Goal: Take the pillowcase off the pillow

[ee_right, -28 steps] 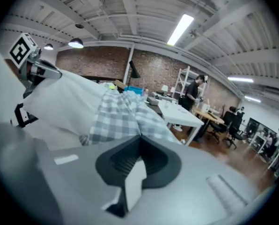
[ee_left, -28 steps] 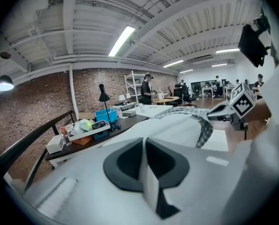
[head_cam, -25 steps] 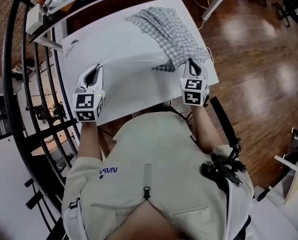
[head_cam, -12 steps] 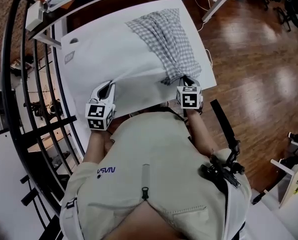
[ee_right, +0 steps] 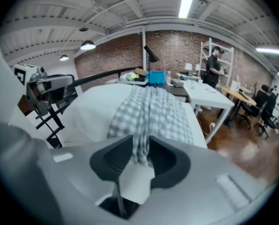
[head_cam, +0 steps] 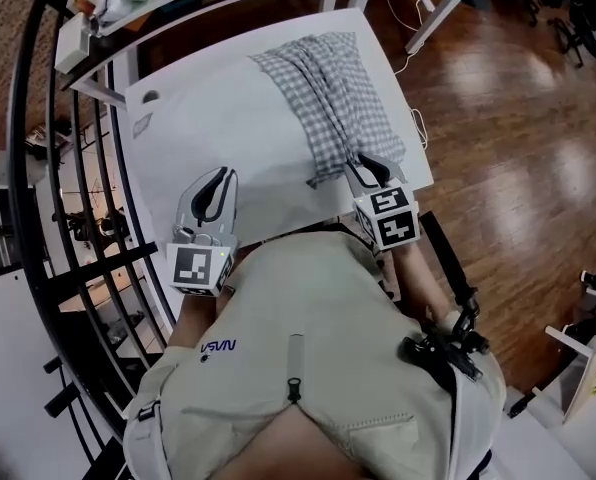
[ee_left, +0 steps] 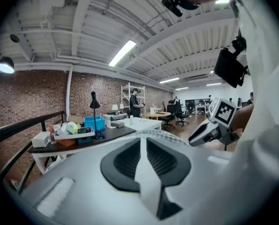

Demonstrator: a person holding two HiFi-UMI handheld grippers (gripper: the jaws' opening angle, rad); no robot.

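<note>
Item, soft goods, two pieces on a white surface (head_cam: pixel 378 63), larger first. Pillow (head_cam: pixel 208 118): by the look of it light, limp and rather flat, so likely to slide or fold if dragged. It is best anchored by a pinch of cloth at the near edge, just where the left gripper (ee_left: pixel 140 144) sits. Pillowcase (head_cam: pixel 333 98): thin woven cloth, no stiffness, unlikely to tear or slip. It bunches wherever it is pinched, so the gathered near end at the tips of the right gripper (ee_right: pixel 140 144) is the natural hold.

Appearance: the pillow is plain white and broad. It spreads ahead of the left gripper to the far end of the surface and carries a small label (head_cam: pixel 141 123) near its far left corner. The pillowcase is a grey-and-white check, rumpled into a long band. It runs straight away from the right gripper's tips, alongside the pillow and on the side away from the left gripper. It appears largely drawn off, though its far end cannot be made out.

Left gripper: nearly closed on a thin fold of white pillow cloth, jaws just beginning to part. Right gripper: jaws have just been opening and stand well apart, the checked end lying loosely between them.
</note>
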